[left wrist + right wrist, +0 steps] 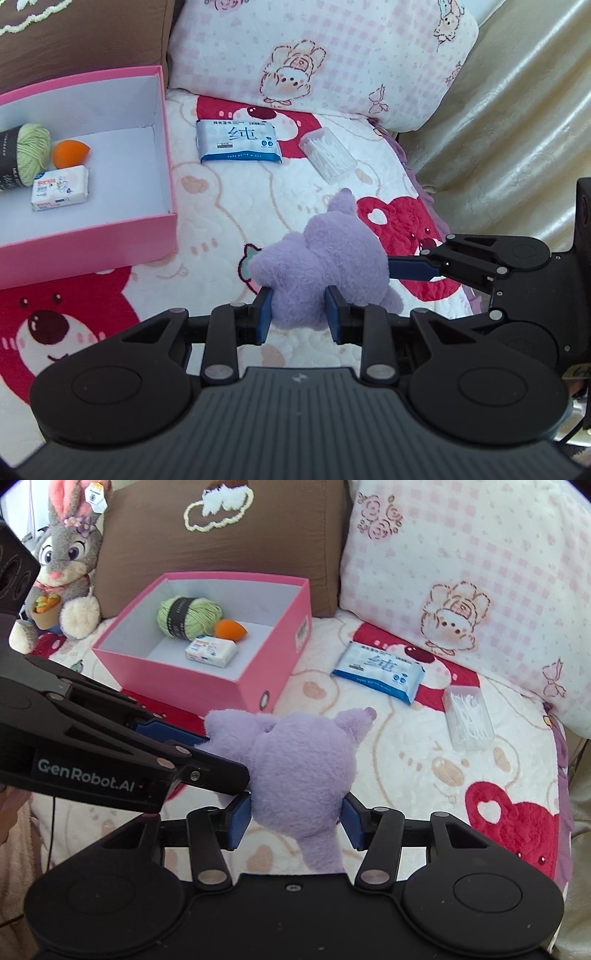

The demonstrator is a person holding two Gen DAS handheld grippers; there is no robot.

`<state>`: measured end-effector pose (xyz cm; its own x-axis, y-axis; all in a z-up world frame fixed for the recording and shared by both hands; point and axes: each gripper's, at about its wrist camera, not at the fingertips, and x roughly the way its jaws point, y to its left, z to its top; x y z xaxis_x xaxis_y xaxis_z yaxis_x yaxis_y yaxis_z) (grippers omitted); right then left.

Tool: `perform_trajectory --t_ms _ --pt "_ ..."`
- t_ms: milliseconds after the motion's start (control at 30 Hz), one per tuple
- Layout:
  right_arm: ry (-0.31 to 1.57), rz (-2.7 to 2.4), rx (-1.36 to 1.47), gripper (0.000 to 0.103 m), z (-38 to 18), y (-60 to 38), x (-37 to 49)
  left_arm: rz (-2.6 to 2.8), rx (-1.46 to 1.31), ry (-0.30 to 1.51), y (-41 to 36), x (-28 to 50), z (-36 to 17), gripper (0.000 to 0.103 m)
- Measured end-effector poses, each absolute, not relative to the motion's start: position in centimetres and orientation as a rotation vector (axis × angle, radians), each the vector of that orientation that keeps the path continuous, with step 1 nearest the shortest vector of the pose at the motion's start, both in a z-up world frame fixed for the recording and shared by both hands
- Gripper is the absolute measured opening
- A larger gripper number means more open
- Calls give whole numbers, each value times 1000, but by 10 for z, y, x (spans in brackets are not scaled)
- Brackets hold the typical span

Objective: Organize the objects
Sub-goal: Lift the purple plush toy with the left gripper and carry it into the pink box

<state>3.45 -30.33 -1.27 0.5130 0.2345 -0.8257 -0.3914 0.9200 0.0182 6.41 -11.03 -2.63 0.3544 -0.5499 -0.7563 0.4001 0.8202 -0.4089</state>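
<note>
Gripping the purple plush toy [317, 266] from two sides, the left hand-held gripper [299, 314] pinches it narrowly at lower centre of its own view, while the right hand-held gripper [295, 819] clasps the plush body with its blue pads spread wider, low in the right wrist view. Toward the upper left sits the pink box [258, 686] holding a green yarn ball [188, 616], an orange sponge [231, 629] and a small white packet [210, 651]; right of it, a blue wipes pack [378, 672] and a clear swab case [469, 720] lie on the bear-print blanket [424, 794].
</note>
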Motion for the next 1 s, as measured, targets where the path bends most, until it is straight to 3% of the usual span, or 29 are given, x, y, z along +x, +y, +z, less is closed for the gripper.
perform_trajectory --t_ms 400,467,1000 --pt "933 476 -234 61 29 -257 21 -643 -41 986 -66 48 20 28" --pt "914 477 -234 66 34 -253 21 -640 -63 969 -60 51 26 28" --pt "732 507 -248 66 79 -220 66 -612 -284 868 0 108 55 31"
